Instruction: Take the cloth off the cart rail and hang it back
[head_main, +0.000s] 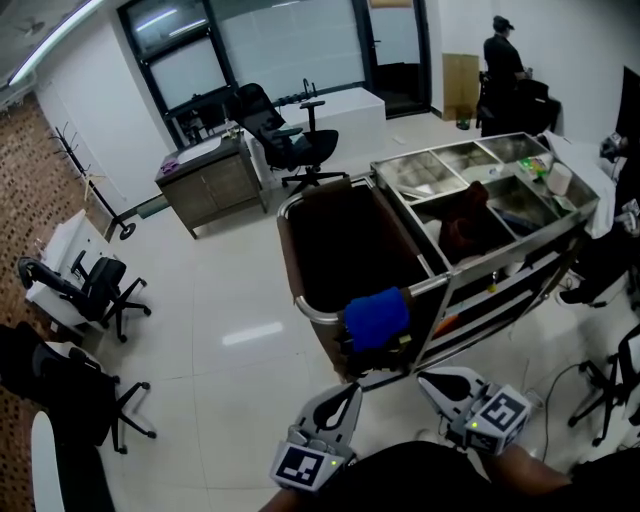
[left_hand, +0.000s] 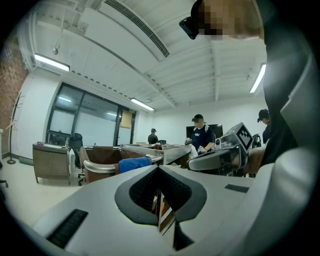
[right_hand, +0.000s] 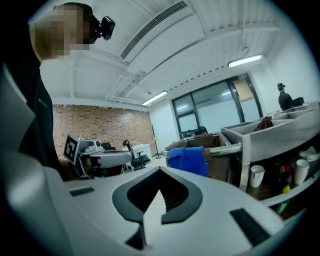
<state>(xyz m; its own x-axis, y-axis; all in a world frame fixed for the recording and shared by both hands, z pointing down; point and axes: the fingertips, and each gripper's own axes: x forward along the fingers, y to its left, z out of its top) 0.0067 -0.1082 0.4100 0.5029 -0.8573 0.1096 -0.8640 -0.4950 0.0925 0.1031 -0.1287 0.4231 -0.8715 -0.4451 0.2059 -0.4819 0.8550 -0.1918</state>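
A blue cloth (head_main: 377, 318) hangs folded over the steel rail (head_main: 316, 313) at the near end of the cart. It also shows in the left gripper view as the cloth (left_hand: 131, 164) and in the right gripper view as the cloth (right_hand: 187, 160) draped on the rail (right_hand: 226, 149). My left gripper (head_main: 349, 393) is low by my body, a short way in front of the cloth, with its jaws together and nothing in them. My right gripper (head_main: 431, 381) is beside it, likewise shut and empty. Neither touches the cloth.
The cart carries a dark brown bag (head_main: 340, 240) and steel trays (head_main: 450, 165) with items; white cups (right_hand: 256, 175) stand on its lower shelf. Office chairs (head_main: 95, 290), a cabinet desk (head_main: 210, 180) and a person (head_main: 500, 60) at the back right surround the white floor.
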